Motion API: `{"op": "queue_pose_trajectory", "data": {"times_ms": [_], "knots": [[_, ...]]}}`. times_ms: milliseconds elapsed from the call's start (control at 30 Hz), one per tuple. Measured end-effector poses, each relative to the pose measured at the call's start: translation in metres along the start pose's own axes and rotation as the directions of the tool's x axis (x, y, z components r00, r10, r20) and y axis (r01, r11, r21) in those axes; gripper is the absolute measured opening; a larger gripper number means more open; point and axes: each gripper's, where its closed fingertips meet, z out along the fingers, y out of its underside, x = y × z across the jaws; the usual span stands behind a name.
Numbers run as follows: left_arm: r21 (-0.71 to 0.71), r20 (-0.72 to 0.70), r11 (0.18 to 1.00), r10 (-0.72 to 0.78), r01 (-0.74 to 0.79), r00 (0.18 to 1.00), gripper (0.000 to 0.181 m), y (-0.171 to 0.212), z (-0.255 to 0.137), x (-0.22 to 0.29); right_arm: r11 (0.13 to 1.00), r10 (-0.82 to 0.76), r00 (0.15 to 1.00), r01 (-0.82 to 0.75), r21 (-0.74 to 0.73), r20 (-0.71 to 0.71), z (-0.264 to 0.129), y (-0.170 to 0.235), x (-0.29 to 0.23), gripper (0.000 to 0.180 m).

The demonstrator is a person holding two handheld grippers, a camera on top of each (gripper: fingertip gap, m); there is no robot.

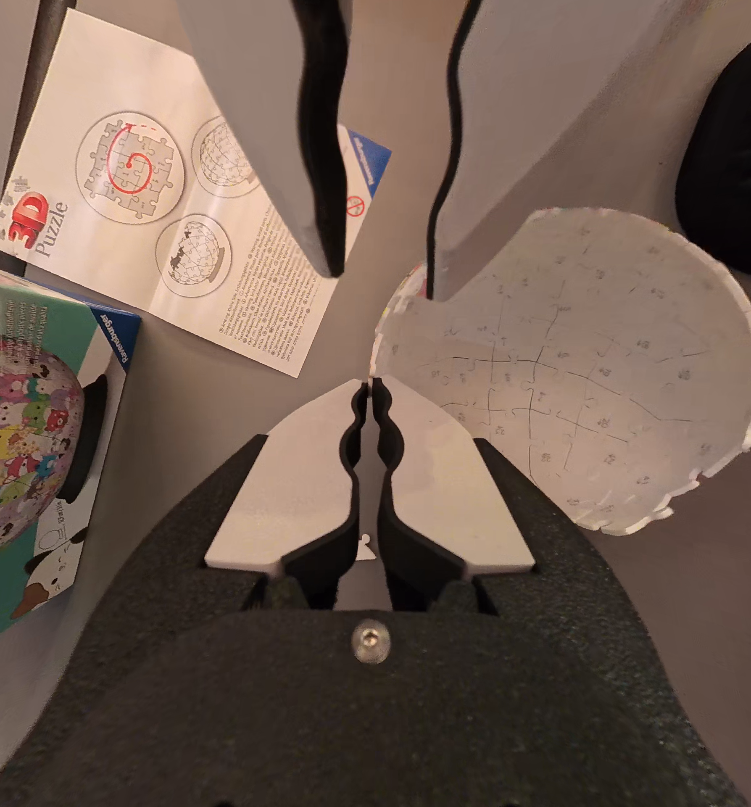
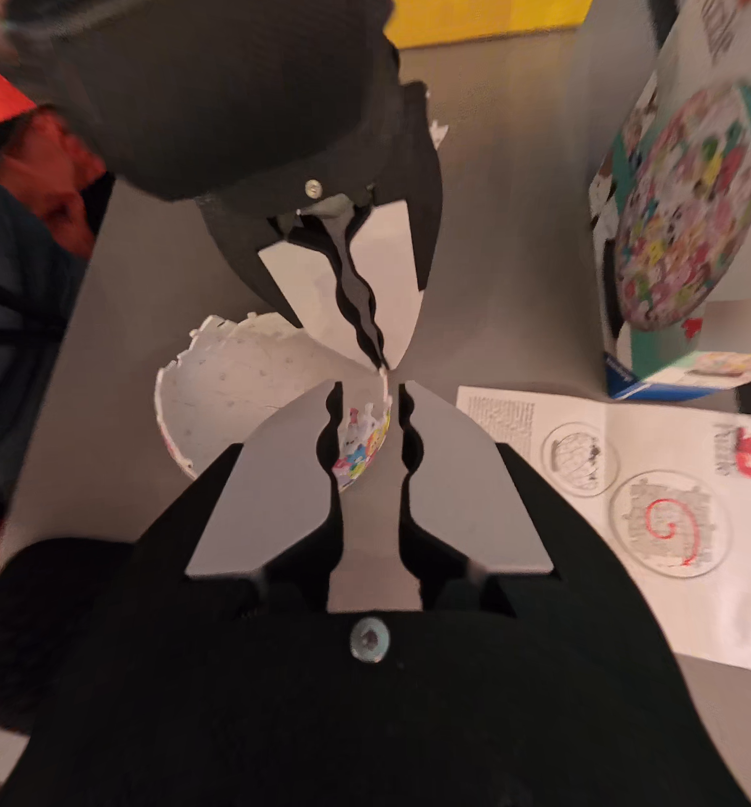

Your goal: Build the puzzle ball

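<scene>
The left gripper [image 1: 369, 386] is pinching the rim of the half-built puzzle ball [image 1: 583, 371], its white fingers [image 1: 308, 471] clenched tip to tip on the thin edge and holding the shell tilted above the grey bench [image 1: 216, 415]. The right gripper [image 2: 369, 388] is hovering released, its fingers [image 2: 277, 493] parted on either side of the same rim without touching it, as far as the right wrist view shows.

The ball is standing at roughly a hemisphere, by my judgement about half done: the curved pieces are locking into a smooth bowl, the upper half is still to be added, and the rim is ragged with tabs and notches awaiting the next row. Inside, the shell is showing matt white plastic with fine seams and faint markings on each piece; outside it is carrying a glossy, many-coloured cartoon print. One small loose white piece [image 1: 366, 548] is lying on the bench beneath the left fingers.

Farther out, a folded paper instruction sheet [image 1: 168, 196] is lying flat, and the cardboard puzzle box [image 1: 37, 436] is sitting beside it
</scene>
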Motion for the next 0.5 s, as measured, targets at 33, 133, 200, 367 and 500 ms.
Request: {"op": "queue_pose_trajectory", "data": {"times_ms": [33,133,200,367,500], "knots": [[0.002,0.000,1.000,-0.003,0.003,1.000,0.002,0.000,0.000,0.000,0.998,0.051,0.998,-0.050,-0.025,0.030,0.002,0.003,0.000,0.025],[0.004,0.003,1.000,-0.006,0.006,1.000,0.002,0.000,0.000,0.000,0.978,0.187,0.976,-0.175,-0.111,0.110,0.011,0.010,-0.002,0.028],[0.006,0.003,1.000,-0.010,0.010,1.000,0.002,0.000,0.000,-0.001,0.957,0.256,0.960,-0.236,-0.166,0.113,0.016,0.015,0.001,0.031],[0.013,0.006,1.000,-0.011,0.011,1.000,0.002,-0.001,0.000,-0.001,0.918,0.297,0.954,-0.272,-0.290,0.044,0.028,0.027,0.009,0.032],[0.017,0.004,1.000,-0.016,0.016,1.000,0.002,0.000,0.000,-0.001,0.891,0.312,0.949,-0.280,-0.357,0.034,0.032,0.031,0.010,0.033]]}}
